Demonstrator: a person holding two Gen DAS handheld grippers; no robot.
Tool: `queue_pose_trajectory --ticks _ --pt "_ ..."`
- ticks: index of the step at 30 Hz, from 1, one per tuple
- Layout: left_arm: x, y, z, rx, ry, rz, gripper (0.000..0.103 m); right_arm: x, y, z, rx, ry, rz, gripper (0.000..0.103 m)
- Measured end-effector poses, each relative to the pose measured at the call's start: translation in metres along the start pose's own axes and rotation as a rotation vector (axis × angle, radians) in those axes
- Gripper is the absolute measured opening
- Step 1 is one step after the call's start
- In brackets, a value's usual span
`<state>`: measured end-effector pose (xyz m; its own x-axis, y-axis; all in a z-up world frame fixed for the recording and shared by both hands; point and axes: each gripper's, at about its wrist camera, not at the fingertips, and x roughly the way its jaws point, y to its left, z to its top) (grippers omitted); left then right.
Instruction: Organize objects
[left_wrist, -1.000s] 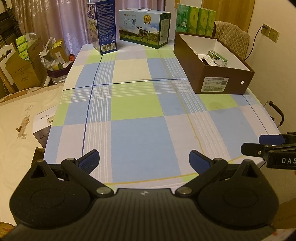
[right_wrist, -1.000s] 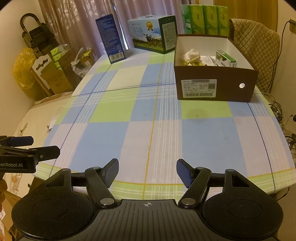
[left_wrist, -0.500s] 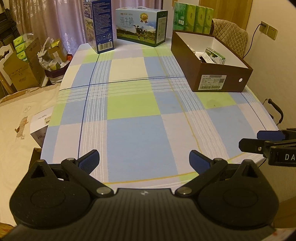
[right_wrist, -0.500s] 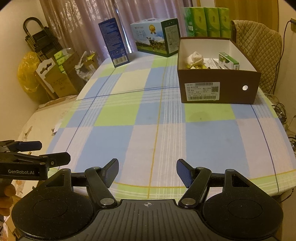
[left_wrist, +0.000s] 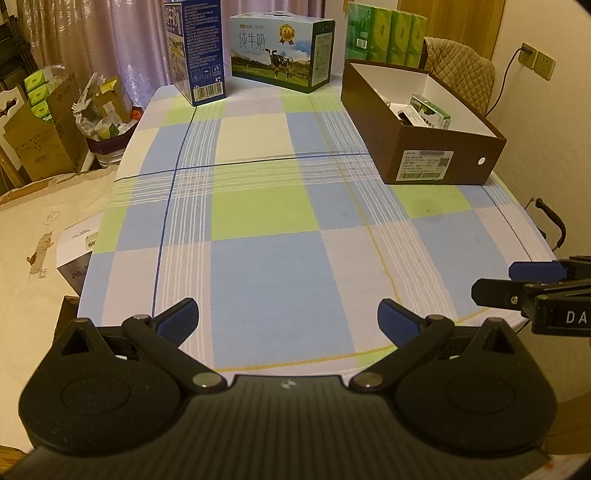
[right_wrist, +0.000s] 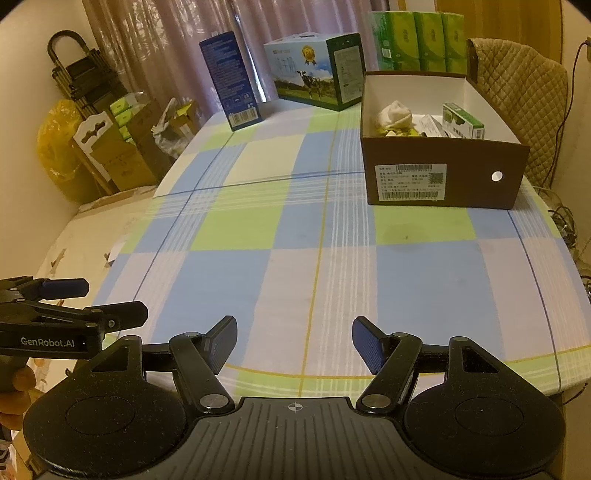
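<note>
Hand-held gripper left (left_wrist: 288, 321) and right (right_wrist: 294, 341) hover spread and empty over the table (right_wrist: 295, 280); sorting looks finished into the box (right_wrist: 443, 177).

The brown box (right_wrist: 443, 177) wall hides part of its contents; its label text seems illegible.
</note>
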<state>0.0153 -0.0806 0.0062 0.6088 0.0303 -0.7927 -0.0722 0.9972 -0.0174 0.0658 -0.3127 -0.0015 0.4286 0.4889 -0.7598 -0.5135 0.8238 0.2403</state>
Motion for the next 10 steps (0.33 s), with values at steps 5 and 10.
queue_pose_trajectory --ticks 5,10 --pt "0.0003 0.0008 0.0015 -0.002 -0.007 -0.001 0.102 0.0019 -0.0003 0.0012 -0.002 0.002 0.003 0.066" --pt "0.0011 -0.0012 0.0023 0.009 -0.012 -0.003 0.102 0.005 -0.0015 0.0025 -0.003 0.007 0.005 0.066"
